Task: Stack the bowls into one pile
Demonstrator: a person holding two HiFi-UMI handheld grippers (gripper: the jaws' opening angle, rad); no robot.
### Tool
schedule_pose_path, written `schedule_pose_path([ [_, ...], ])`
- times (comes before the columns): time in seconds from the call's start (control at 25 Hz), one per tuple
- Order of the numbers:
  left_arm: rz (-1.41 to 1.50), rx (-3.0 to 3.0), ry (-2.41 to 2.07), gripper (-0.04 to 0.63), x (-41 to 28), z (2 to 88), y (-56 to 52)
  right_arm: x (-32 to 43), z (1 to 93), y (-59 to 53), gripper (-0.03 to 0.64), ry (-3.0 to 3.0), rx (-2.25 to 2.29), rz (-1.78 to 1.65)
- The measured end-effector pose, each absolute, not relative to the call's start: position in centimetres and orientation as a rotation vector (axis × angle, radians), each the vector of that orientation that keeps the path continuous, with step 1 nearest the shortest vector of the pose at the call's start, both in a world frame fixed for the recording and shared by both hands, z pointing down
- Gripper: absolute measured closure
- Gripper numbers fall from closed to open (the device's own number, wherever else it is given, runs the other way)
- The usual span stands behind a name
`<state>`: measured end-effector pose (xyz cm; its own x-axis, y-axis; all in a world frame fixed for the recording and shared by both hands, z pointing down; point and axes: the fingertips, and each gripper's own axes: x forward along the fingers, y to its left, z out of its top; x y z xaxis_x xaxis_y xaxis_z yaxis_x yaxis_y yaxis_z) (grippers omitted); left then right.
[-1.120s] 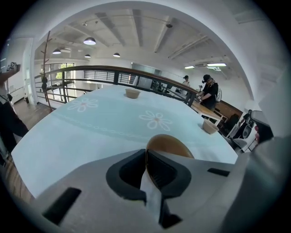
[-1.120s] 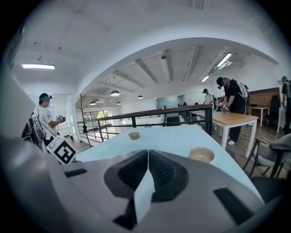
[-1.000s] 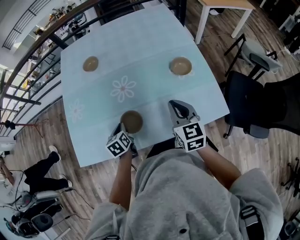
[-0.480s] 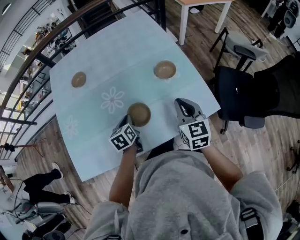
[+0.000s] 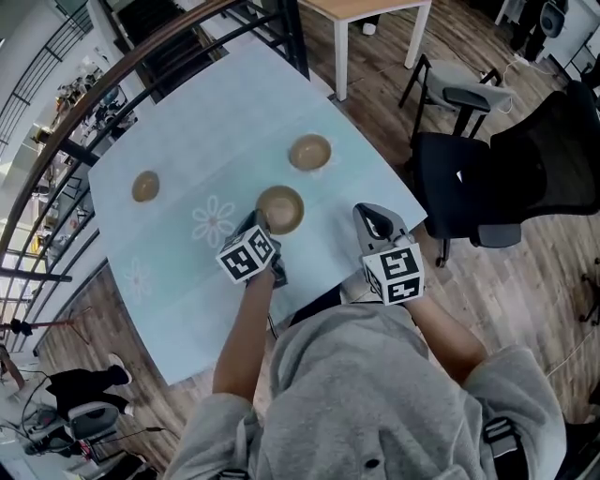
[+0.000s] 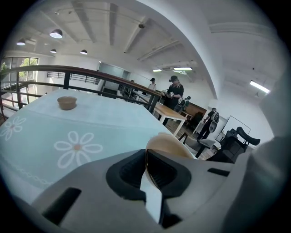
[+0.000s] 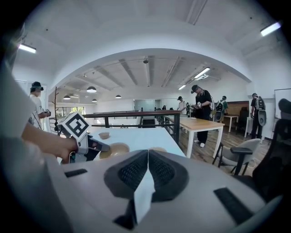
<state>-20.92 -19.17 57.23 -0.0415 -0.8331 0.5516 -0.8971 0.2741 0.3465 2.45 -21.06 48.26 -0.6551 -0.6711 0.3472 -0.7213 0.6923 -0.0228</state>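
Three tan bowls are in view on the light blue table. My left gripper is shut on the near rim of one bowl, which hangs just above the table's middle; in the left gripper view that rim sits pinched between the pads. A second bowl stands a short way beyond it to the right. The third bowl rests at the far left, also seen small. My right gripper is shut and empty near the table's right edge.
A black office chair stands close off the table's right side. A wooden table lies beyond. A dark railing runs along the table's far left side. Flower prints mark the cloth. People stand far back in the room.
My left gripper has carried its bowl up off the near part of the table and toward the right-hand bowl. The right gripper has shifted a little, still shut.
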Motion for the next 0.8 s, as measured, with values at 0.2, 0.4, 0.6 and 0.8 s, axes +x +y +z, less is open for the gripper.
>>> schedule_pose_path([
  [0.2,0.116,1.567,-1.880,0.565,-20.5,55.8,-21.5,2.9,48.7,-21.1,0.589,-2.578,1.096,0.241],
  [0.4,0.111,1.603,-1.866,0.565,-19.4,55.2,-24.0,2.7,49.3,-21.5,0.589,-2.574,1.105,0.262],
  [0.6,0.131,1.641,-1.847,0.565,-18.3,54.9,-26.3,2.5,49.9,-21.4,0.589,-2.562,1.100,0.292],
  [0.8,0.178,1.672,-1.816,0.565,-17.4,55.3,-28.6,2.7,50.3,-22.1,0.589,-2.548,1.117,0.314],
])
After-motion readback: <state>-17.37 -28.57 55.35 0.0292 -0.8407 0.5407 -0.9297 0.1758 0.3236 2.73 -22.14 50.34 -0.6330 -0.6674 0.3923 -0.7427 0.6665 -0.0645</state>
